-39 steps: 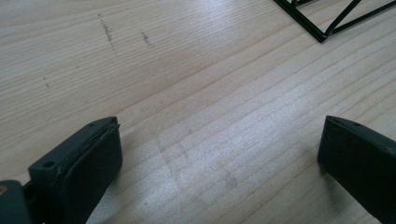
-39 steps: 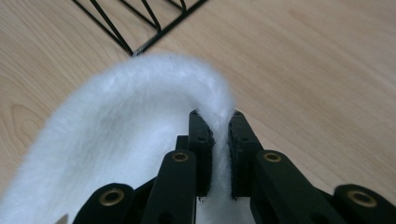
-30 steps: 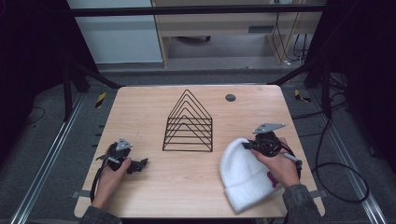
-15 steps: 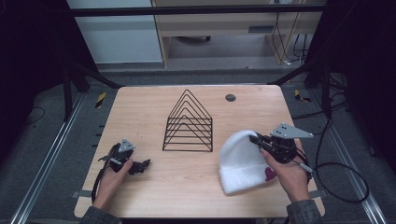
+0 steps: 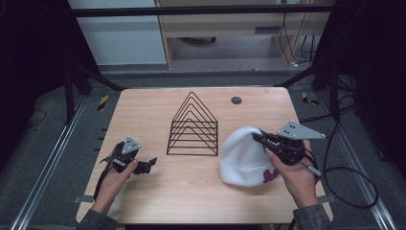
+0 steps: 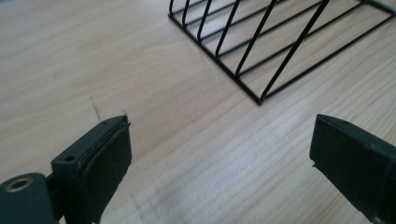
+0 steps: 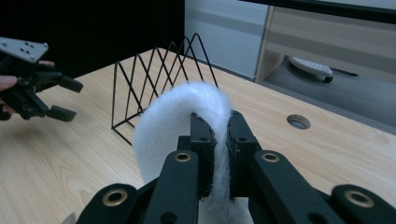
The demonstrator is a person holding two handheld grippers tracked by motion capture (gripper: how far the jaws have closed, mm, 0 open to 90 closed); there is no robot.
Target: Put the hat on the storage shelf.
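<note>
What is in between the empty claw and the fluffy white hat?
In the high view, the black wire rack stands partly between the left claw and the white hat, on the bare wooden table.

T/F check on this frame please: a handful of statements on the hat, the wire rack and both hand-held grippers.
1. The right hand-held gripper is clamped on the white hat. True.
2. The left hand-held gripper holds the black wire rack. False: its jaws stand open over bare table, with the rack apart from them.
3. The hat hangs on the rack. False: it sits beside the rack, on the right gripper's side, held at its edge.
4. A round hole lies in the wooden table behind the rack. True.
5. The hat bears a pink mark near its lower edge. True.
</note>
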